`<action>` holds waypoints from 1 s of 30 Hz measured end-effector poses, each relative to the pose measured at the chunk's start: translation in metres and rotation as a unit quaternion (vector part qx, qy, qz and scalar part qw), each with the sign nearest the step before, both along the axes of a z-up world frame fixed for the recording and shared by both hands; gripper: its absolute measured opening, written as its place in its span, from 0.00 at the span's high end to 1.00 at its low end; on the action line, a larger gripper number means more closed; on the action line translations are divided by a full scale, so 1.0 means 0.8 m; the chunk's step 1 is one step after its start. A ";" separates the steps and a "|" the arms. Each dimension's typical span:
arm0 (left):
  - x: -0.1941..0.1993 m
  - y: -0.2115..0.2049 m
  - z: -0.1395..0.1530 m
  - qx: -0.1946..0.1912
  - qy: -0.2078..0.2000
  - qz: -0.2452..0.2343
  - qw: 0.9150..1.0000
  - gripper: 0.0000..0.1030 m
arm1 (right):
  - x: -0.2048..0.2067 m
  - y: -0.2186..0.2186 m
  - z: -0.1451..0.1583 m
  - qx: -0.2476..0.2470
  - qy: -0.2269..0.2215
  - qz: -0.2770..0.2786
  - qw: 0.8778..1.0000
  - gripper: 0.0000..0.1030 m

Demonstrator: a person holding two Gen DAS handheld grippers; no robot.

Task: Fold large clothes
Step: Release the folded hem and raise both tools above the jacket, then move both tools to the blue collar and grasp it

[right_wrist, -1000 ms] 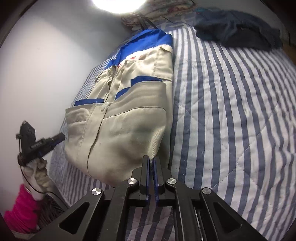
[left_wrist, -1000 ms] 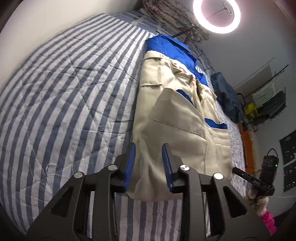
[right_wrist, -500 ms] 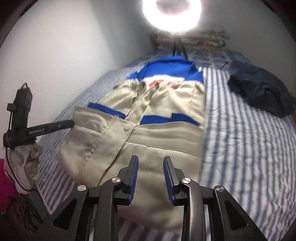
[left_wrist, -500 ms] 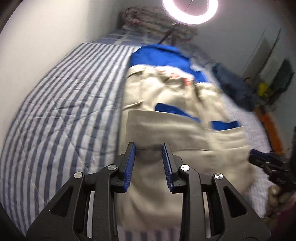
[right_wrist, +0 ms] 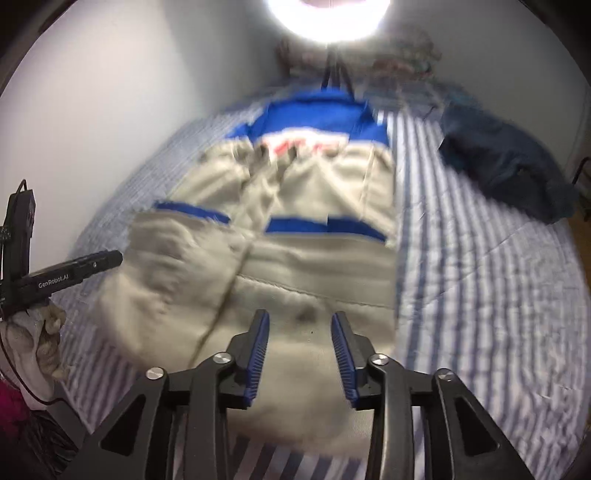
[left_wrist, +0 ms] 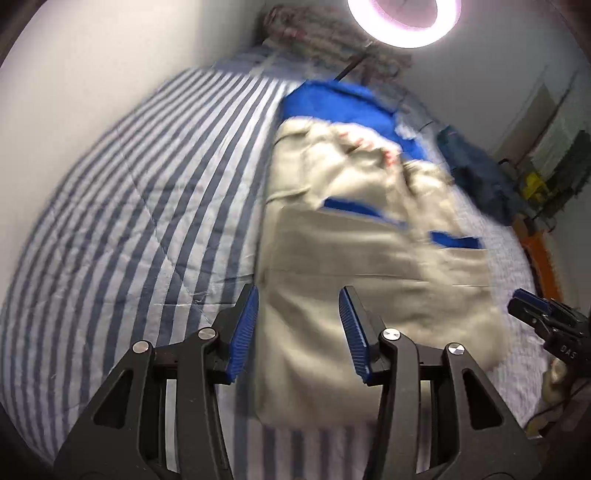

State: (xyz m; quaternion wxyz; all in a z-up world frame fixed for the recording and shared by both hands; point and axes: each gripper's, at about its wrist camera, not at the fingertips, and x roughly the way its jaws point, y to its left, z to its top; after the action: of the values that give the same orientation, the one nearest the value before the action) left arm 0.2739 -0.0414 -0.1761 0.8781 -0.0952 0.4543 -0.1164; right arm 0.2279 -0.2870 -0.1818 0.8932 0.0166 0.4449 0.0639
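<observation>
while the jacket (left_wrist: 369,258) lies folded on the striped bed (left_wrist: 129,221), the left gripper (left_wrist: 298,328) hangs over its near edge, jaws opening, gripping nothing. from the right, the right gripper (right_wrist: 298,350) likewise spreads above the jacket (right_wrist: 295,258), holding nothing.

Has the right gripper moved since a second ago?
Yes. The right gripper, jaws opening, swung from the jacket's corner toward its middle; the ring light now sits centered.

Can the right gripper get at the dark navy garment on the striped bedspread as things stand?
Probably yes. The right gripper, jaws opening and holding nothing, hangs over the beige-and-blue jacket; only bare striped bedspread separates it from the dark navy garment.
</observation>
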 end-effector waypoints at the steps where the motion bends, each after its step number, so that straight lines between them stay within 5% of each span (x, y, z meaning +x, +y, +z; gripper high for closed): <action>1: -0.012 -0.002 0.021 0.005 -0.018 -0.009 1.000 0.54 | -0.010 -0.001 0.014 -0.001 -0.012 -0.001 1.000 0.58; 12: -0.098 0.006 0.213 -0.007 -0.136 -0.048 0.990 0.54 | -0.119 0.008 0.191 -0.019 -0.141 -0.035 0.989 0.57; 18: -0.104 0.020 0.283 -0.007 -0.160 -0.053 0.986 0.54 | -0.151 0.020 0.266 -0.026 -0.192 -0.028 0.981 0.35; 24: -0.046 0.025 0.295 -0.025 -0.135 -0.050 0.989 0.54 | -0.129 0.010 0.281 -0.039 -0.186 -0.012 0.982 0.35; 30: 0.055 0.024 0.276 -0.014 -0.105 -0.039 0.994 0.54 | -0.033 -0.023 0.255 -0.030 -0.133 0.011 0.991 0.39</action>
State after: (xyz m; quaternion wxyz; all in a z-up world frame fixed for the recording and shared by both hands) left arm 0.3177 -0.0222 0.0449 0.9142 -0.0764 0.3616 -0.1664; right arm 0.2015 -0.3054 0.0219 0.9436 -0.0234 0.3243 0.0619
